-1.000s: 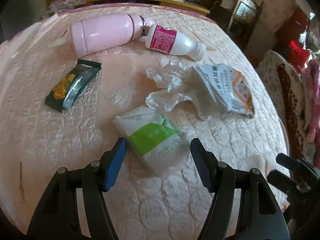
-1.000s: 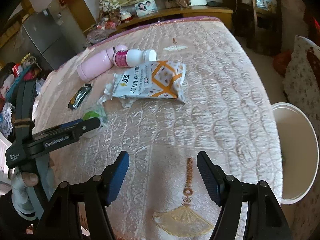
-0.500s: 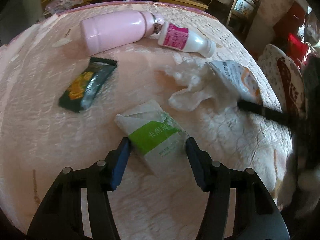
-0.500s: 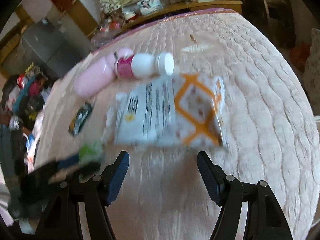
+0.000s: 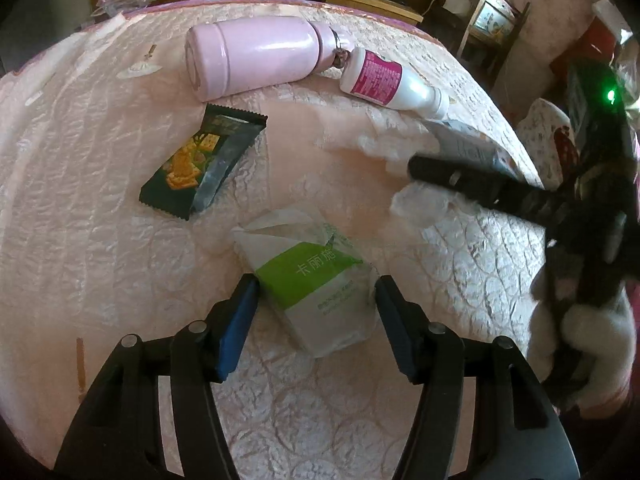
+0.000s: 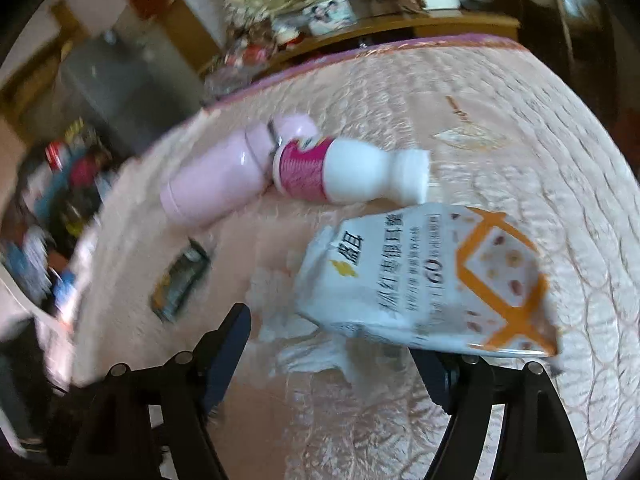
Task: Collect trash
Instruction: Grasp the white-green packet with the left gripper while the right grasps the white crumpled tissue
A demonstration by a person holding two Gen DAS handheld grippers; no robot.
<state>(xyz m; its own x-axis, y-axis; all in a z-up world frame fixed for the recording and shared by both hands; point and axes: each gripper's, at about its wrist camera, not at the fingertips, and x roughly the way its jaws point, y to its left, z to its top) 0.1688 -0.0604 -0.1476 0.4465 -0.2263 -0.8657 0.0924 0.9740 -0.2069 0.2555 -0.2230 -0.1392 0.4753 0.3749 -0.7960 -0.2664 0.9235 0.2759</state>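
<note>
A glossy pink flask (image 5: 256, 56) and smooth white plastic bottle (image 5: 390, 80) lie on the quilted satin cloth (image 5: 80, 200), near crinkled foil wrappers (image 5: 204, 160).

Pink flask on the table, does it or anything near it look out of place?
The pink flask lies on its side, not upright, its cap end touching a toppled white bottle. It looks reusable rather than trash. Crumpled tissue and wrappers lie scattered; nothing appears spilled.

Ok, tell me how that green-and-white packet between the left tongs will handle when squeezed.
The green-and-white packet looks crinkled and soft, so it will probably crush rather than resist. Likely light for its size. Its glossy film may slip between the open left tongs.
</note>
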